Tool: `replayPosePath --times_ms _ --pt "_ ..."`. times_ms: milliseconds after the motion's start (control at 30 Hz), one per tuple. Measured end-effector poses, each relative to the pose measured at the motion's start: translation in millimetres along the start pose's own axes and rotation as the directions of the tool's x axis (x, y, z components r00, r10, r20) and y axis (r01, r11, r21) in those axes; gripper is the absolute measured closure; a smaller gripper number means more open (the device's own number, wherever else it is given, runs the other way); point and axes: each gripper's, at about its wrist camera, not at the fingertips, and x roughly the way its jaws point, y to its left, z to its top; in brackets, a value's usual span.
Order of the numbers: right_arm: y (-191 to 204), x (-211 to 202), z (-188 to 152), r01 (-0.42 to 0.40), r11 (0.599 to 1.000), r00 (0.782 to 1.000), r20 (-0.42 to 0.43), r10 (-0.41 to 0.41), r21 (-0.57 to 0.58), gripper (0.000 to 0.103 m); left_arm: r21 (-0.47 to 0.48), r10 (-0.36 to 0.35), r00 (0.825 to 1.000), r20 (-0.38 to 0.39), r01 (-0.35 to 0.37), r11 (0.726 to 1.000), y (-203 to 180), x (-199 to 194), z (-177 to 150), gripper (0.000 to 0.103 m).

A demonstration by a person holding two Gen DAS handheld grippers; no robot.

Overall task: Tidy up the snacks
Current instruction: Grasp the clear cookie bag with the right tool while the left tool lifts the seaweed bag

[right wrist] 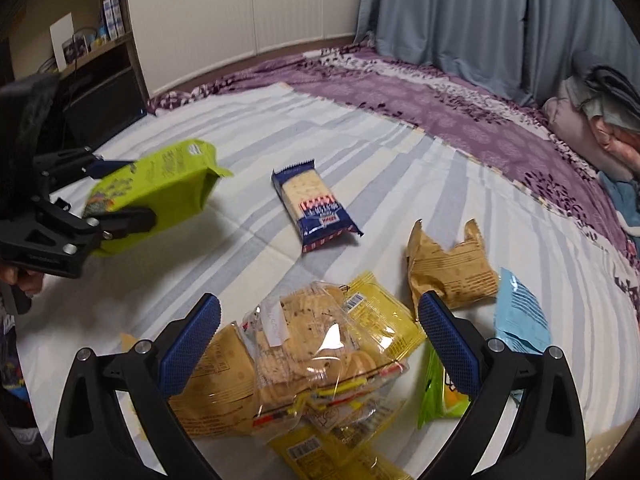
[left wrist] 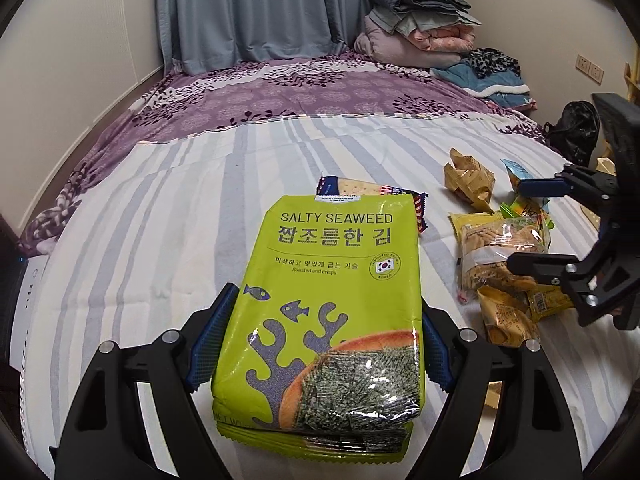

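The left gripper [left wrist: 320, 344] points steeply downward, its 2 blue-padded fingers [left wrist: 208, 340] pressed against the long sides of the seaweed pack [left wrist: 332, 300], which it carries clear of the bed. From the right wrist view the same gripper [right wrist: 120, 192] sits at the far left, black frame tilted, with part of a hand [right wrist: 24, 280] gripping its handle below. The right gripper [right wrist: 320, 344] also angles down, jaws spread wide (nothing pinched between the pads), poised above the snack pile [right wrist: 316, 360]. In the left view it [left wrist: 524, 226] enters from the right edge, fingers parted.
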Motion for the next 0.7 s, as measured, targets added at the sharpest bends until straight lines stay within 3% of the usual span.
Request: replayPosePath --times_ms 267,433,567,700 --pt "-3 28 -3 -0.045 0.998 0.995 -0.096 0.04 -0.048 0.005 -0.044 0.025 1.0 -0.006 -0.025 0.999 13 -5 -11 0.021" --pt "-6 34 -3 -0.071 0.997 0.992 -0.111 0.067 -0.029 0.005 -0.062 0.027 1.0 -0.016 -0.028 0.998 16 -3 -16 0.021" --pt "-8 37 -5 -0.078 0.997 0.988 -0.136 0.074 -0.024 0.018 -0.071 0.026 0.999 -0.019 -0.027 0.997 16 -2 -19 0.021" --pt "-5 35 -5 -0.091 0.995 0.987 -0.134 0.084 -0.041 0.024 -0.068 0.027 0.999 -0.019 -0.028 0.997 16 -2 -19 0.021"
